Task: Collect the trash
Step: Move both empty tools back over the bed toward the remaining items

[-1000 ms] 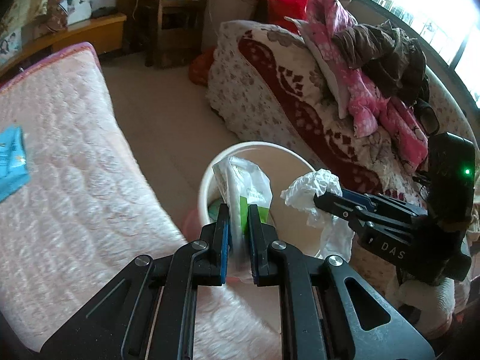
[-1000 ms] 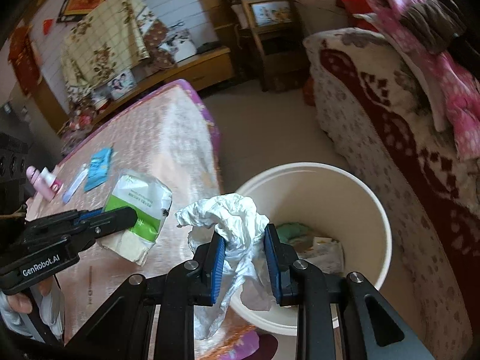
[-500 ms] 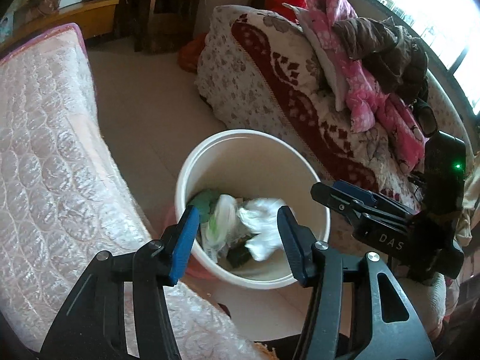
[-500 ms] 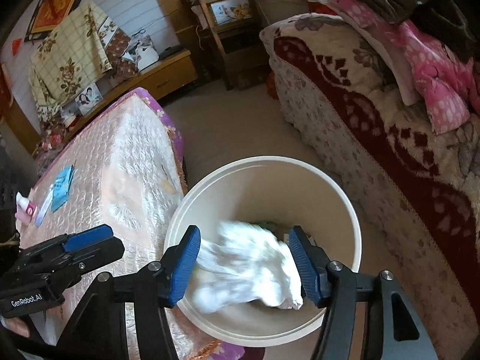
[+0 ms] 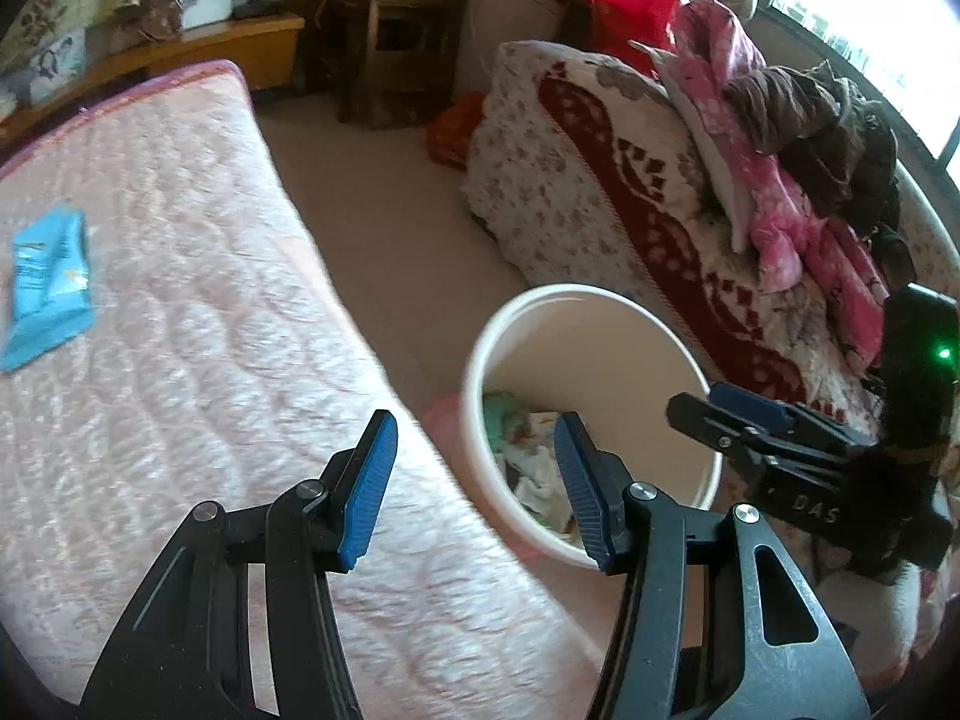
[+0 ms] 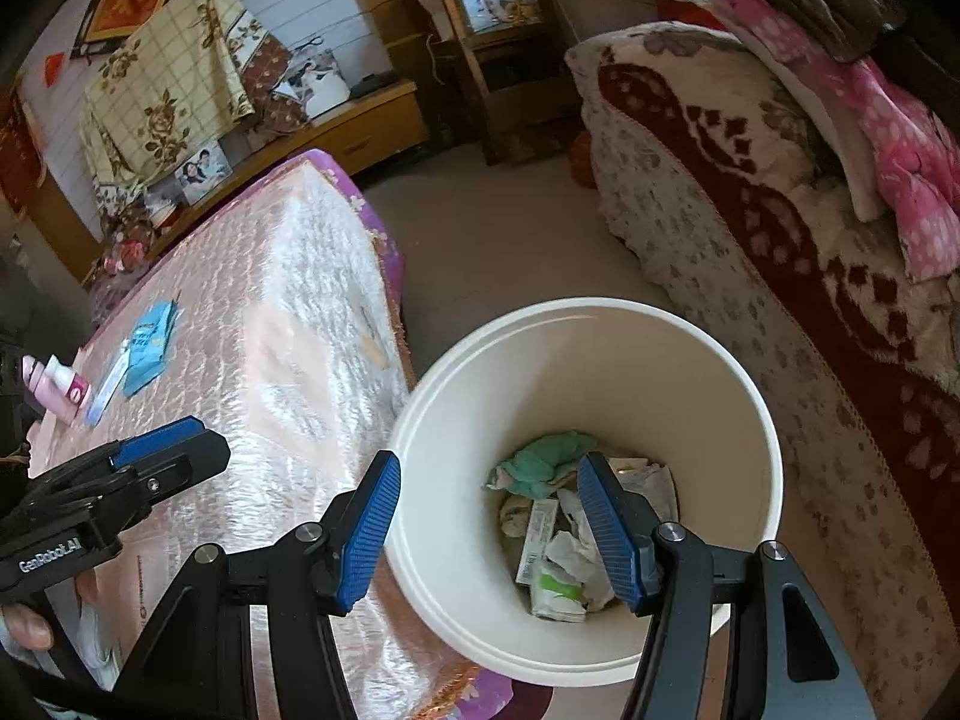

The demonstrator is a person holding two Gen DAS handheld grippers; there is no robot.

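right wrist view: right gripper (image 6: 486,531) and left gripper (image 6: 174,441) gape empty, over bin (image 6: 708,360).

Bin (image 5: 591,300) contents partly hidden by left gripper (image 5: 477,483) finger and near wall. Blue packet (image 6: 147,345) print too small to be read. Hand (image 6: 24,627) cut off by frame edge.

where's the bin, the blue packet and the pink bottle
bin (image 6: 600,315): right wrist view, far rim
blue packet (image 5: 51,282): left wrist view, middle of the wrapper on the mattress
pink bottle (image 6: 57,387): right wrist view, its body at the left edge
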